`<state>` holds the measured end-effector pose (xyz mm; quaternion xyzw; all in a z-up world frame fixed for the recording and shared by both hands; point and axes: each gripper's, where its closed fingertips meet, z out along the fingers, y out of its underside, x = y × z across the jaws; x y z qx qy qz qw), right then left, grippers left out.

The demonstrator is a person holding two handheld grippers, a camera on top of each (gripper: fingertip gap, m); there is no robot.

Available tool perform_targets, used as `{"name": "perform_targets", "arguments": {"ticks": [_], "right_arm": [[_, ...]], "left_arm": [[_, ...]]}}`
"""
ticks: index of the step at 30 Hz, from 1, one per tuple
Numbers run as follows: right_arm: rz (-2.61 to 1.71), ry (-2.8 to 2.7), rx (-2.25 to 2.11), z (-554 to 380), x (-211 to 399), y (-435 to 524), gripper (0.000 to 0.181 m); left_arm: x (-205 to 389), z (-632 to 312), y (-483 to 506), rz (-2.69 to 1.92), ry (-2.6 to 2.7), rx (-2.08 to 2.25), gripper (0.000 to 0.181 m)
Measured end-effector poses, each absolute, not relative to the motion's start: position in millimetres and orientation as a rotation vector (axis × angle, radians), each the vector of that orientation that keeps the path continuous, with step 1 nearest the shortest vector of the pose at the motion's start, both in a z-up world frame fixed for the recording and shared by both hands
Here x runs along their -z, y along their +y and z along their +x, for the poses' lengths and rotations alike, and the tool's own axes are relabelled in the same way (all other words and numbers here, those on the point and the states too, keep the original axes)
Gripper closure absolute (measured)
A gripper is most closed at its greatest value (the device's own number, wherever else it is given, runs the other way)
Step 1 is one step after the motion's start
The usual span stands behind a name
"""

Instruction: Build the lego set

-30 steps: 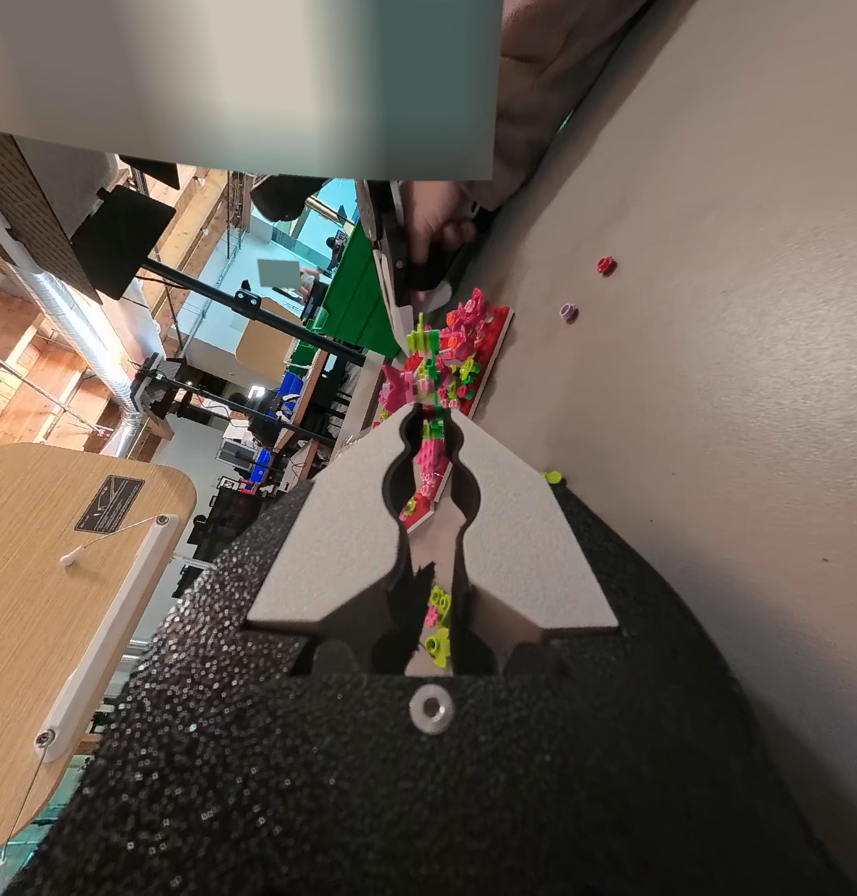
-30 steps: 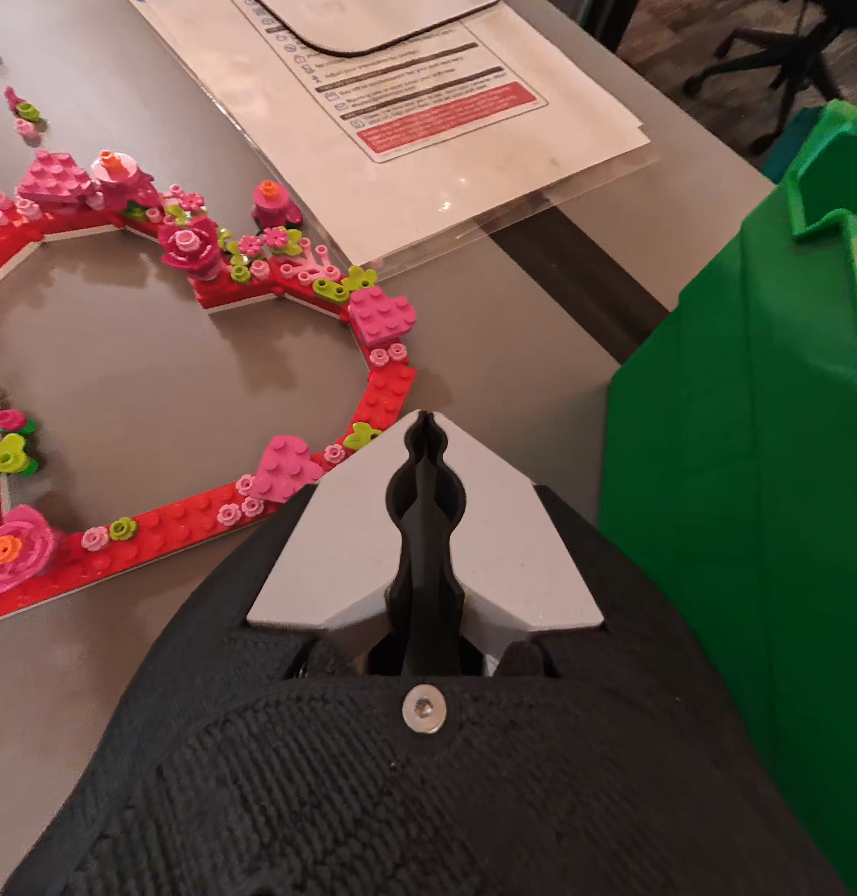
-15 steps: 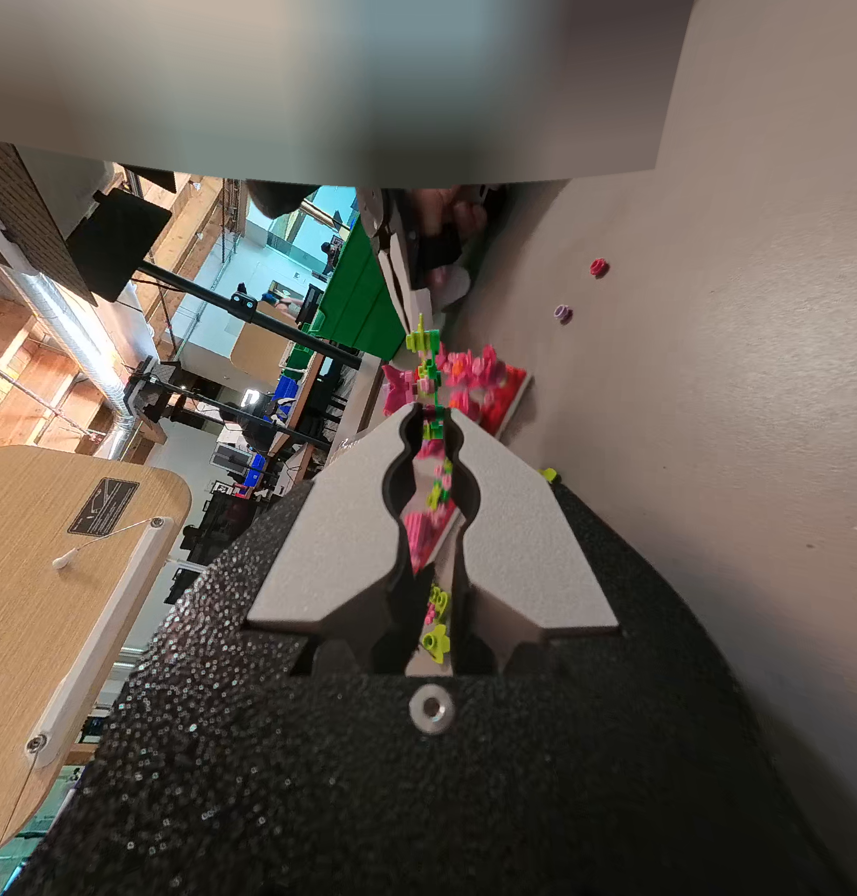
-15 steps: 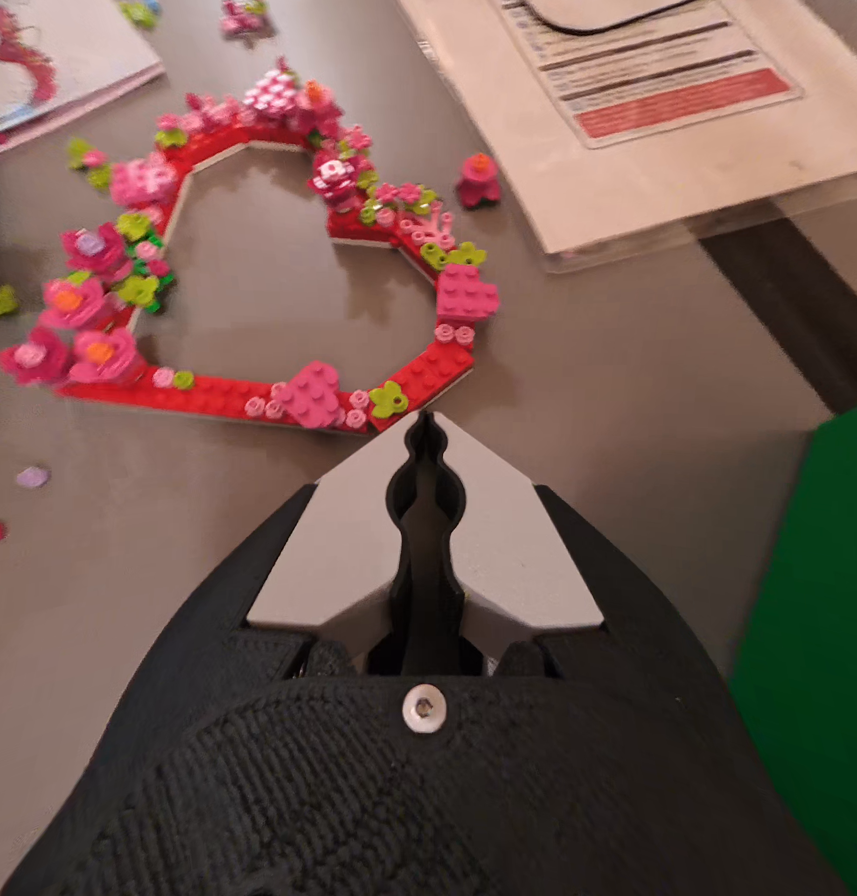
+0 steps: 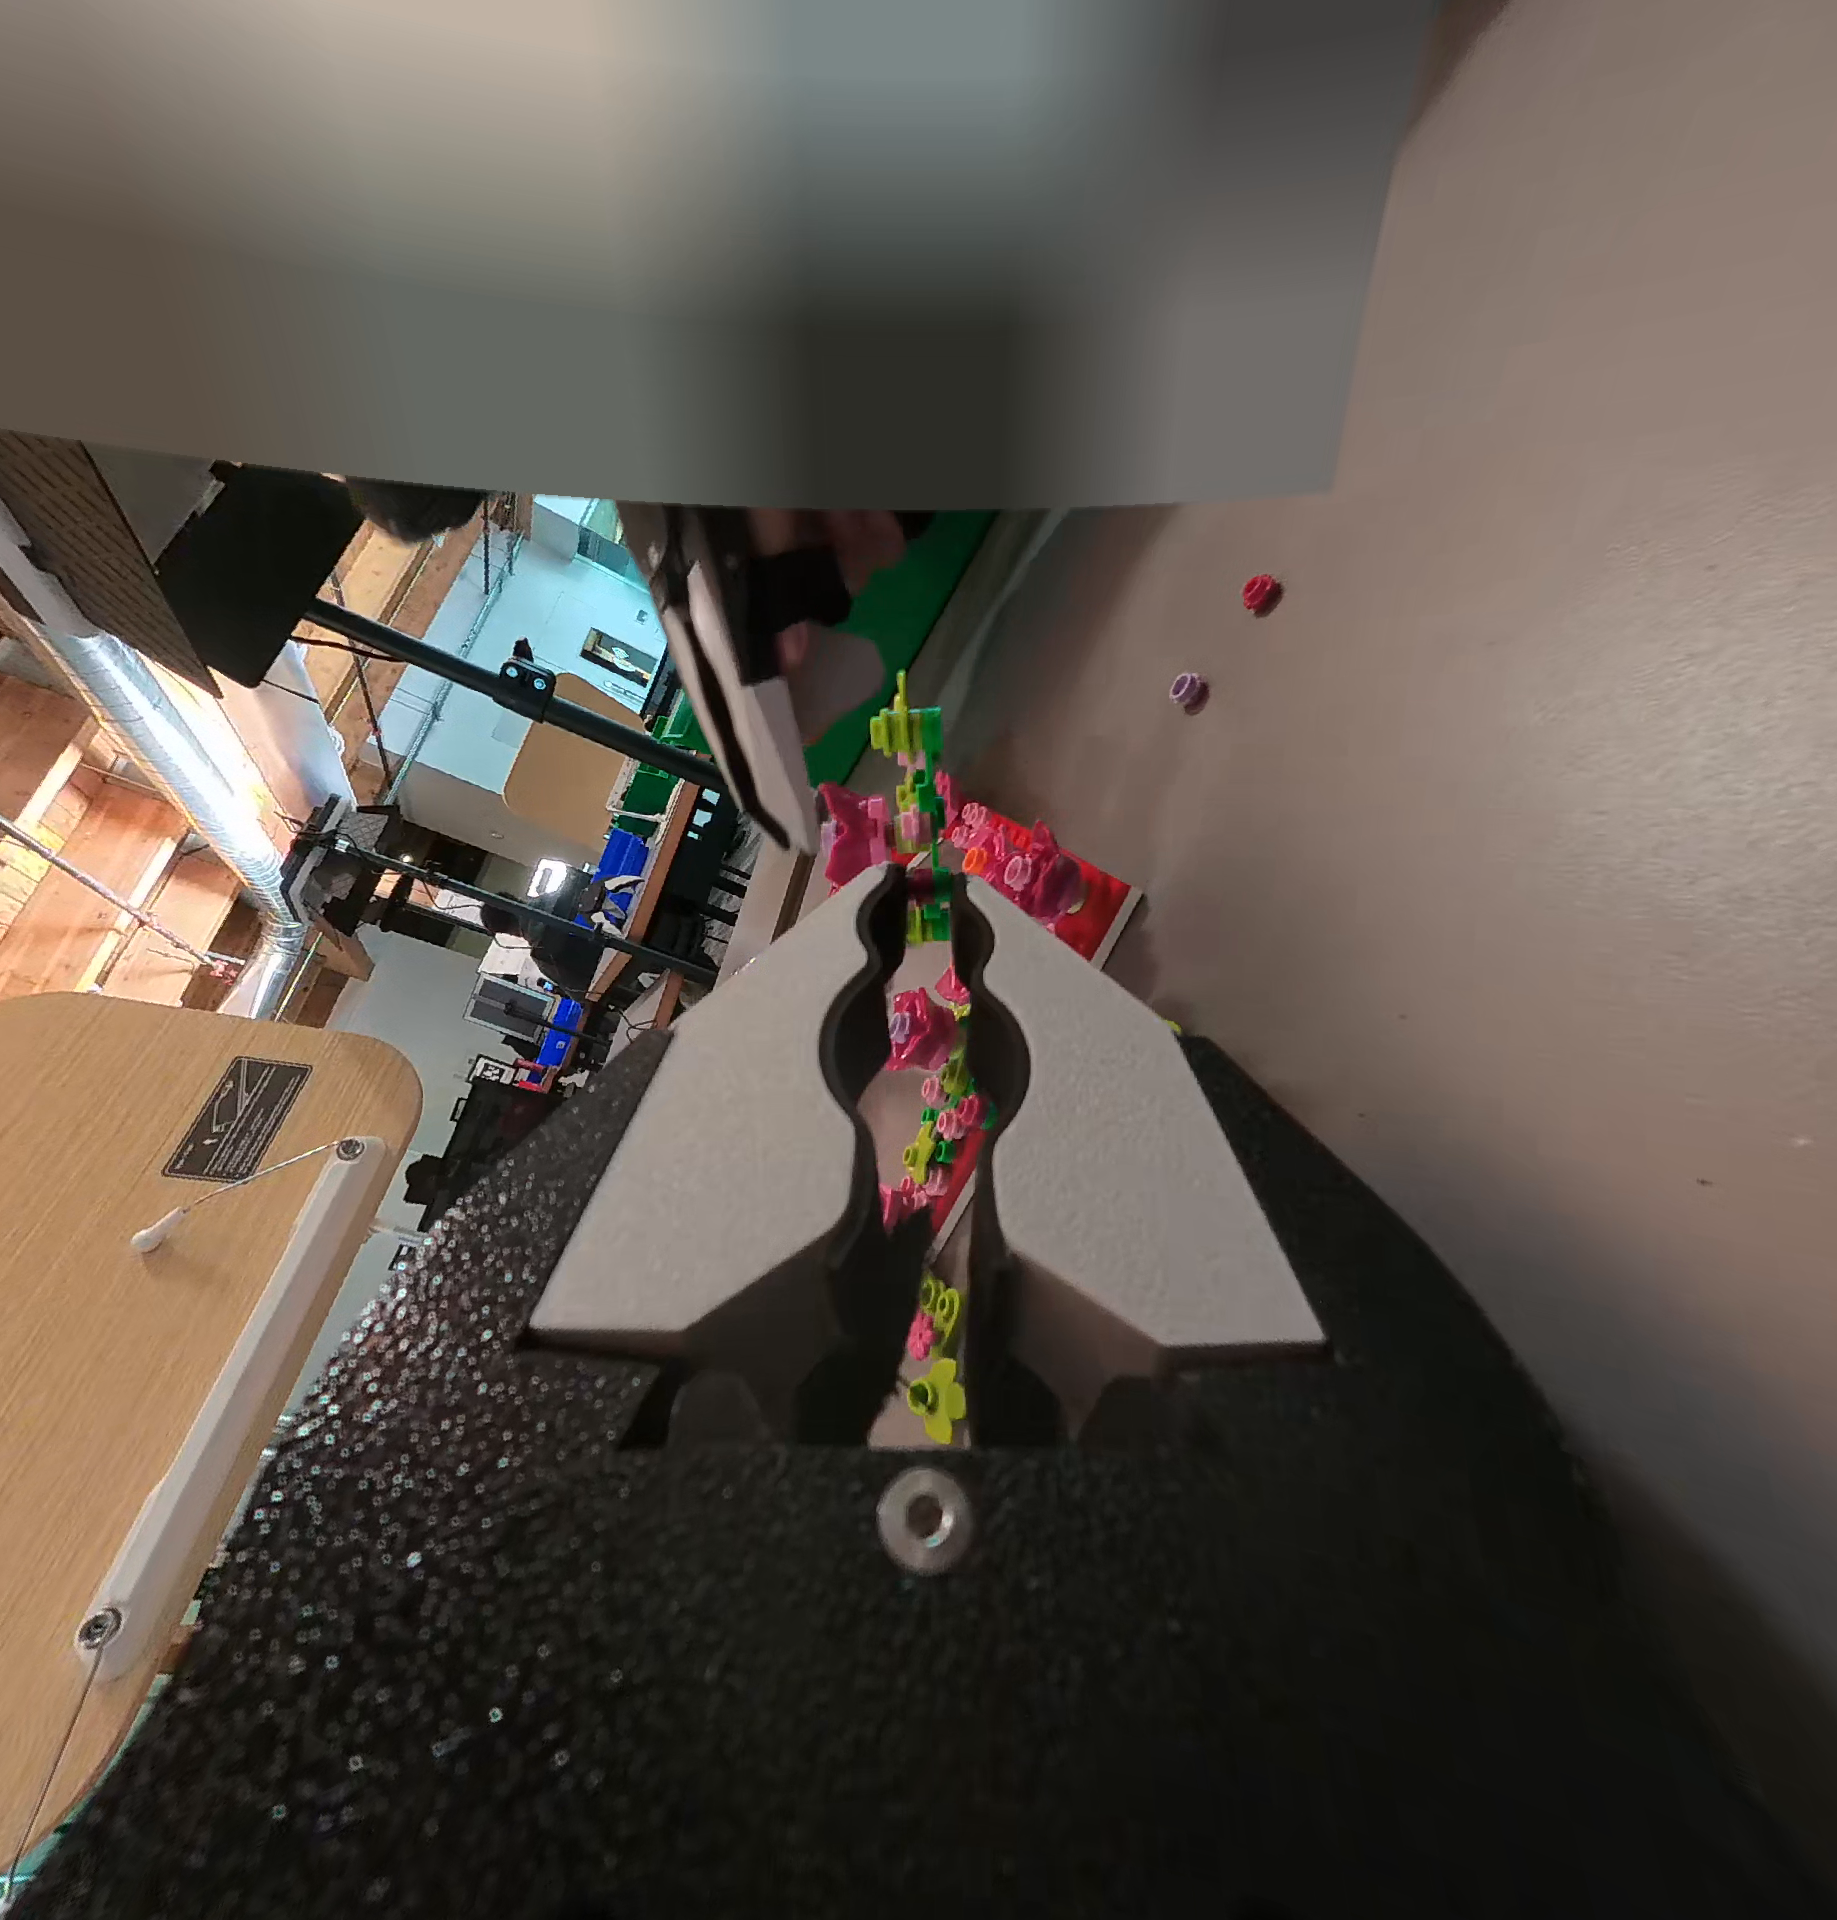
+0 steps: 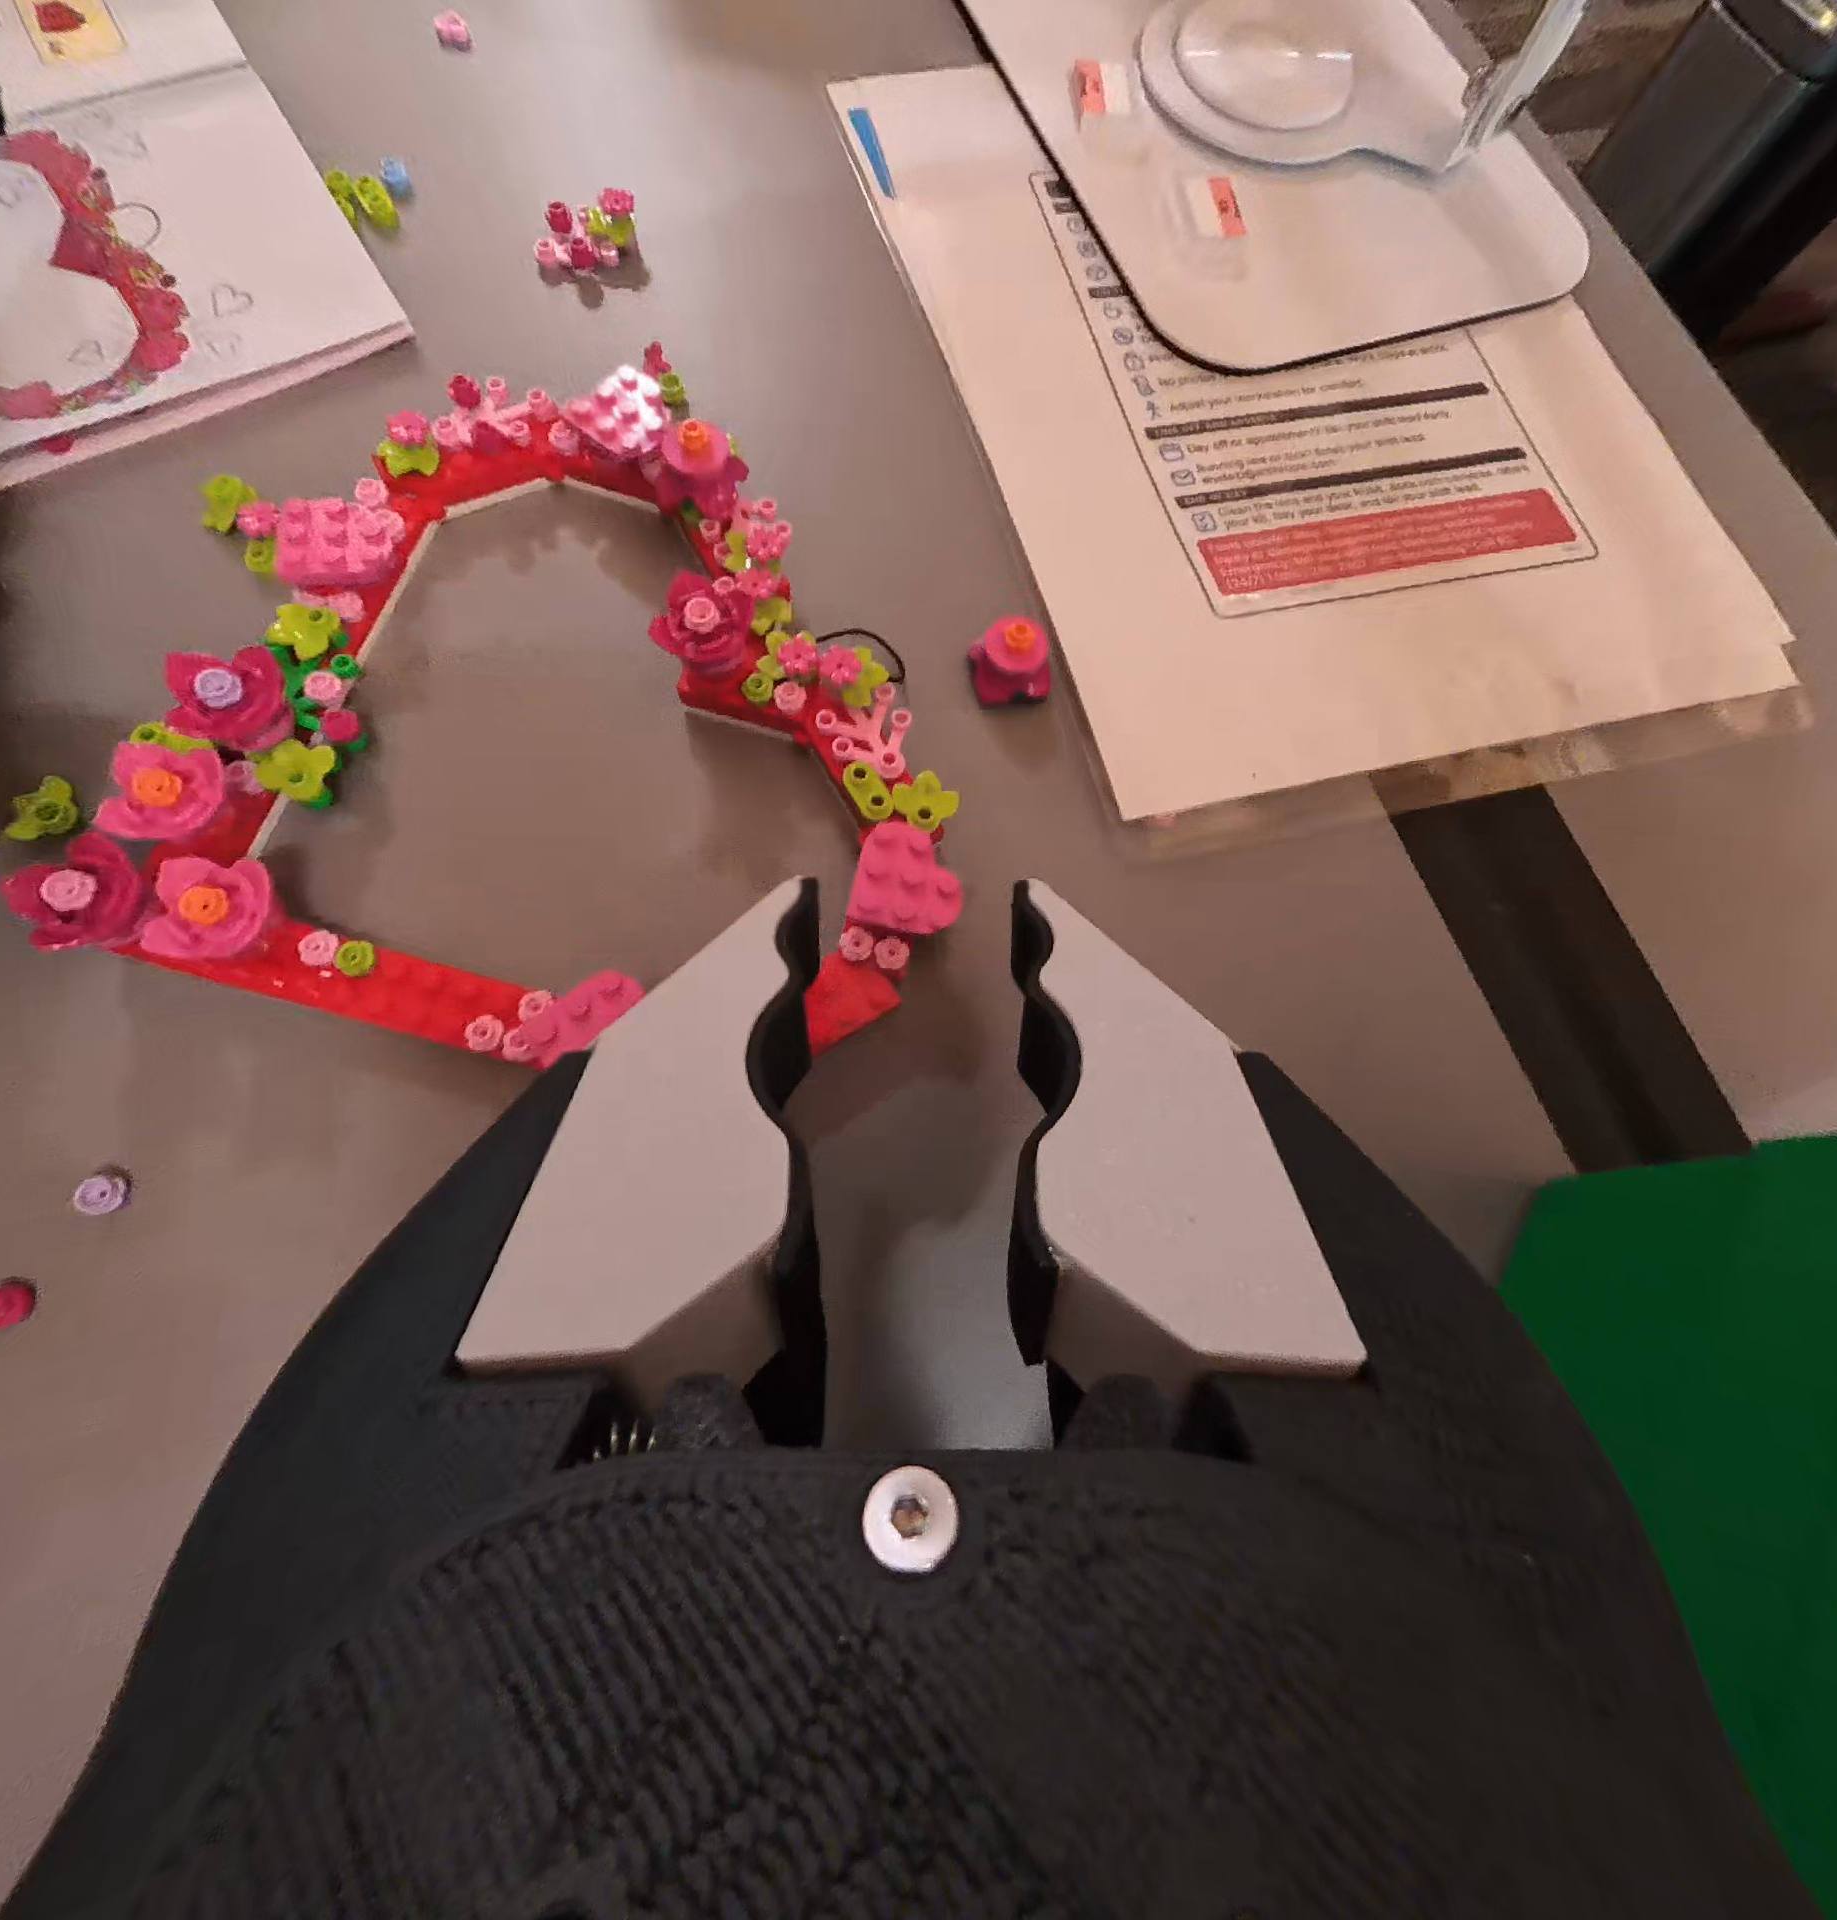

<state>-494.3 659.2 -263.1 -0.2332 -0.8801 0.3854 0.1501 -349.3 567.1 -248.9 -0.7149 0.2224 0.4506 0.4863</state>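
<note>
my right claw (image 6: 914, 904) gapes wide over the near corner of one red lego heart frame (image 6: 415, 987) lying flat mid-tabletop (image 6: 540, 769), holding nothing. i count five big pink flowers on the frame's left side and one loose magenta flower (image 6: 1009, 660) just beside two stacked paper sheets (image 6: 1413, 665). my left claw (image 5: 929, 894) is narrow; whether it grips the frame's flowers i cannot tell.

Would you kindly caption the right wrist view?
Open right gripper nearing the red flower-studded lego frame on a grey table.
</note>
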Motion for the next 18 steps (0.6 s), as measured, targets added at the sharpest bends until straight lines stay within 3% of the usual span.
{"name": "perform_targets", "arguments": {"ticks": [5,18], "right_arm": [[-0.675,-2.672,-0.976,-501,276,651,0.135],[-0.540,-2.810,-0.644,-504,294,632,0.153]], "left_arm": [[250,-348,568,-1.741,0.551,-1.094,0.175],[251,-347,569,-1.744,0.565,-1.094,0.175]]}}
